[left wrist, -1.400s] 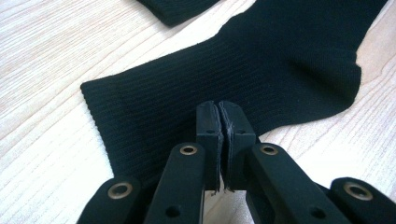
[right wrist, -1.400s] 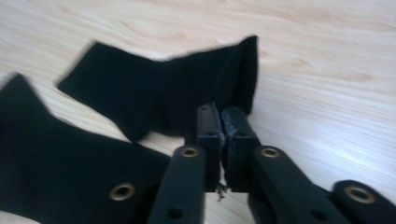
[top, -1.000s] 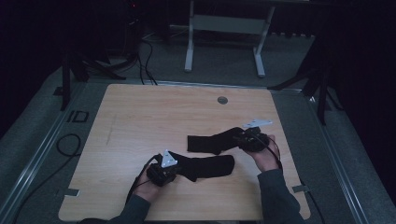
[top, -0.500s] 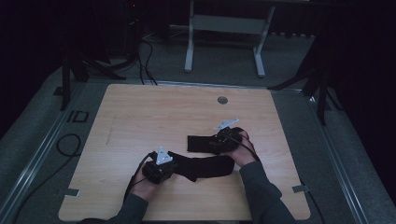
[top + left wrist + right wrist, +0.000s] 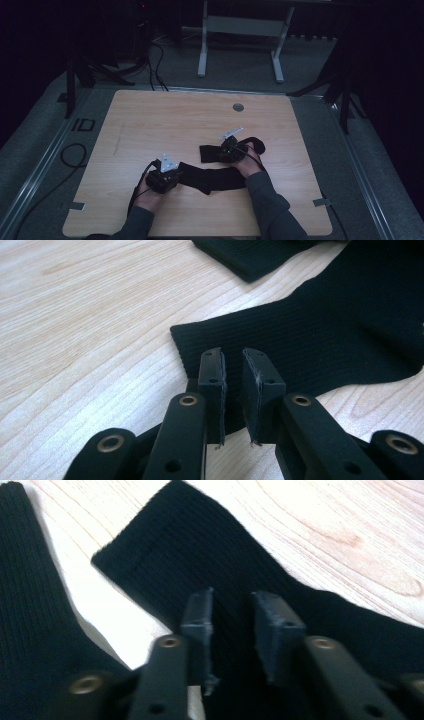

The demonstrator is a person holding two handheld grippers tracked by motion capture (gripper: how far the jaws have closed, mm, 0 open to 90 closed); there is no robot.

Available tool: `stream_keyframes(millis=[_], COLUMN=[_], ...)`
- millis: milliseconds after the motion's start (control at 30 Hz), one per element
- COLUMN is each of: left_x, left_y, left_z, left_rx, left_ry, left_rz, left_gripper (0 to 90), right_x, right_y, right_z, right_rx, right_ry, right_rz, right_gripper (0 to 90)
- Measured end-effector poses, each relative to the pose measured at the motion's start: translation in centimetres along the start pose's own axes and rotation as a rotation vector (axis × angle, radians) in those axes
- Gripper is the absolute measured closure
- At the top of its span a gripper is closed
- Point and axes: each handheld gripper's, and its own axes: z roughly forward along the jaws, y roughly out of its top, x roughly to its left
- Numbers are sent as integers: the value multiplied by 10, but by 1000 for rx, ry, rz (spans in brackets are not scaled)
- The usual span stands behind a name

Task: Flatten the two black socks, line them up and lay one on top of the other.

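Observation:
Two black socks lie on the wooden table [image 5: 150, 125]. The near sock [image 5: 215, 177] [image 5: 350, 325] runs from the person's right forearm to my left gripper [image 5: 176, 174] [image 5: 232, 357]. Those pads stand a narrow gap apart at its ribbed cuff, with dark fabric caught between them. The far sock [image 5: 207, 152] [image 5: 165, 545] lies just behind it. Above its leg, near the cuff, hovers my right gripper [image 5: 221, 155] [image 5: 232, 600]. Its jaws have just been closing, and the sock lies in the gap with the pads still apart. The near sock's edge [image 5: 30, 580] shows at the left there.
A round grommet [image 5: 238, 107] sits near the table's far edge. Bare wood spreads over the left and far parts of the top. A metal frame [image 5: 240, 30] and cables [image 5: 155, 65] stand on the floor beyond the table.
My right gripper has moved left and down, from the far sock's right end to its cuff half. The near sock's middle has bunched slightly. The left hand has kept its place.

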Motion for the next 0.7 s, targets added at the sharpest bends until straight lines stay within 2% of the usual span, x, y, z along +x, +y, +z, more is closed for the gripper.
stream_keyframes(millis=[33, 67, 133, 300, 333, 367, 400, 433, 500, 533, 567, 600, 633, 667, 700], left_x=[0, 0, 0, 1, 2, 2, 2, 2, 1, 0, 0, -2, -2, -3, -3], left_y=[0, 0, 0, -1, -2, -2, -2, -2, -2, -3, -3, -3, -3, -3, -3], left_z=[0, 0, 1, 2, 2, 2, 3, 3, 3, 4, 4, 6, 6, 7, 7], left_rx=[0, 3, 8, 21, 26, 26, 29, 29, 35, 40, 40, 49, 49, 51, 51], left_ry=[0, 2, 3, 13, 16, 16, 19, 19, 19, 19, 19, 19, 19, 18, 18], left_rz=[0, -1, 1, -2, -6, -6, -11, -11, -10, -11, -11, -7, -7, -5, -5], left_gripper=[800, 800, 801, 805, 806, 807, 808, 808, 808, 810, 811, 812, 813, 814, 814], right_x=[0, 1, 0, -1, 1, 1, 4, 4, 6, 11, 11, 14, 14, 18, 18], right_y=[0, 1, 1, 2, 2, 2, 3, 3, 4, 3, 3, 3, 3, 1, 1], right_z=[0, 0, 0, -1, -7, -7, -16, -16, -28, -42, -42, -55, -55, -68, -68], right_rx=[0, 3, -1, -6, -30, -30, -63, -63, -99, -133, -133, -167, -167, -206, -206], right_ry=[0, -5, -1, -3, -2, -2, 11, 11, 23, 33, 33, 42, 42, 59, 59], right_rz=[0, 6, 23, 66, 80, 80, 108, 108, 130, 151, 151, 157, 157, 170, 170], right_gripper=[714, 796, 830, 842, 842, 842, 841, 841, 840, 839, 839, 838, 838, 838, 838])
